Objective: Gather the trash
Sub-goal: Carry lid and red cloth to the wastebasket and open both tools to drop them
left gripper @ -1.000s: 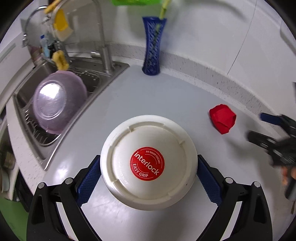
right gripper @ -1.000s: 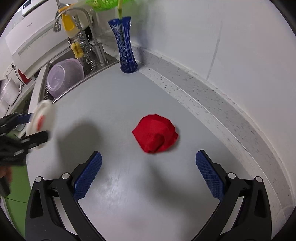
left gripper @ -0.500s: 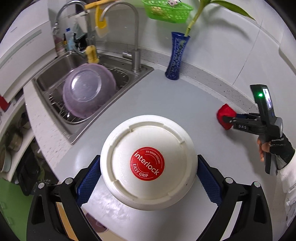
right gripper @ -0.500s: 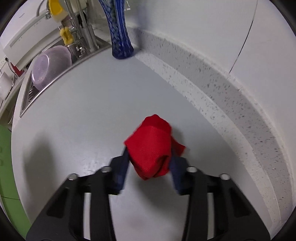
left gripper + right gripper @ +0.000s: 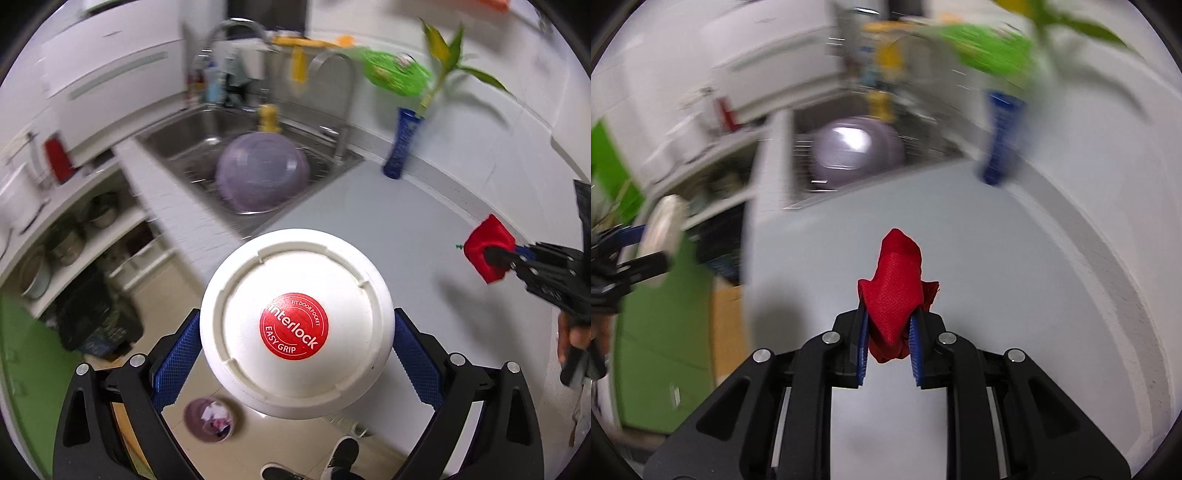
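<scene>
Here, in the left wrist view, the left gripper (image 5: 297, 354) is clamped on a round white lid (image 5: 295, 321), its blue pads (image 5: 175, 358) pressed against the lid's left and right edges; a red sticker (image 5: 294, 326) reading "interlock EASY GRIP" sits at the lid's centre; the lid is held over the near edge of the grey countertop (image 5: 369, 221), with floor below it; down there, at the near left, a small round bin (image 5: 209, 419) with crumpled scraps inside stands on the floor, and a shoe (image 5: 341, 456) shows at the bottom edge; farther off, a steel sink (image 5: 177, 134) holds an upturned purple bowl (image 5: 262, 173), with a tap (image 5: 341, 110) at its right; a blue vase (image 5: 400, 147) with a green plant stands at the far side of the counter against the wall; at the right, the right gripper (image 5: 495, 254) pinches a red cloth (image 5: 487, 247), clear of the counter, and a hand (image 5: 570, 339) grips its handle.

In the right wrist view, the right gripper (image 5: 888, 336) is closed tight on the red cloth (image 5: 895, 284), which is squeezed between the blue pads (image 5: 862, 350) and bulges out ahead of them, above the countertop (image 5: 960, 240); the scene behind is blurred; the purple bowl (image 5: 855, 151) sits in the sink at the far middle, the blue vase (image 5: 1001, 136) at the far right; at the left edge the left gripper (image 5: 639, 251) holds the white lid (image 5: 663, 236) edge-on, beyond the counter's left side.
</scene>
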`<act>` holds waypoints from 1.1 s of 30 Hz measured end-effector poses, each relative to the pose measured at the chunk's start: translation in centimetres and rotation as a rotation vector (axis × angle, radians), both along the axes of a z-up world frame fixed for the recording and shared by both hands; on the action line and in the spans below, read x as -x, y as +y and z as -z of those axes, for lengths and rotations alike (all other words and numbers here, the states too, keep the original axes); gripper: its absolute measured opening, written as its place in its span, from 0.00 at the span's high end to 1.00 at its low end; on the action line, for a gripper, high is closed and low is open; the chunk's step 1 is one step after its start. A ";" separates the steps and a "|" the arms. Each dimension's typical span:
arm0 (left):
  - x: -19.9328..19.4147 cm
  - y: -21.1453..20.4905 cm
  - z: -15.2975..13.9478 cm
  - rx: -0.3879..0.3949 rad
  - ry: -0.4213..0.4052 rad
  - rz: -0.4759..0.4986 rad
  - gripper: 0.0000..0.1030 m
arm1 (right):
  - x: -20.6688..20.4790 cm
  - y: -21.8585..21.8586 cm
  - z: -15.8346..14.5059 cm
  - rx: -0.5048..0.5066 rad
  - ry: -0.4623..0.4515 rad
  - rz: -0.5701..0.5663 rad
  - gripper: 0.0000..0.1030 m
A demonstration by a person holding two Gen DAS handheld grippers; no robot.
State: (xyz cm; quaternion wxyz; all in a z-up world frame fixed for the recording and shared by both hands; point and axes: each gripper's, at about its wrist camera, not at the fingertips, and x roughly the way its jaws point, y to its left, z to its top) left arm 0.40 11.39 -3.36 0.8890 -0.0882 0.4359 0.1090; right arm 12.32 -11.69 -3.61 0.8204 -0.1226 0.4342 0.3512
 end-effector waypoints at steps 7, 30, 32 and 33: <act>11.8 6.2 -2.1 -0.017 -0.014 -0.180 0.09 | 10.4 11.0 -3.9 -0.078 -0.022 -0.252 0.83; 21.7 21.1 24.4 0.174 0.032 -0.459 0.09 | 20.1 31.8 19.8 0.034 0.076 -0.507 0.83; 21.6 22.1 29.5 0.217 0.037 -0.470 0.09 | 20.1 32.1 23.8 0.053 0.083 -0.505 0.83; 21.5 22.5 31.2 0.226 0.036 -0.476 0.06 | 20.1 32.3 26.0 0.061 0.093 -0.505 0.83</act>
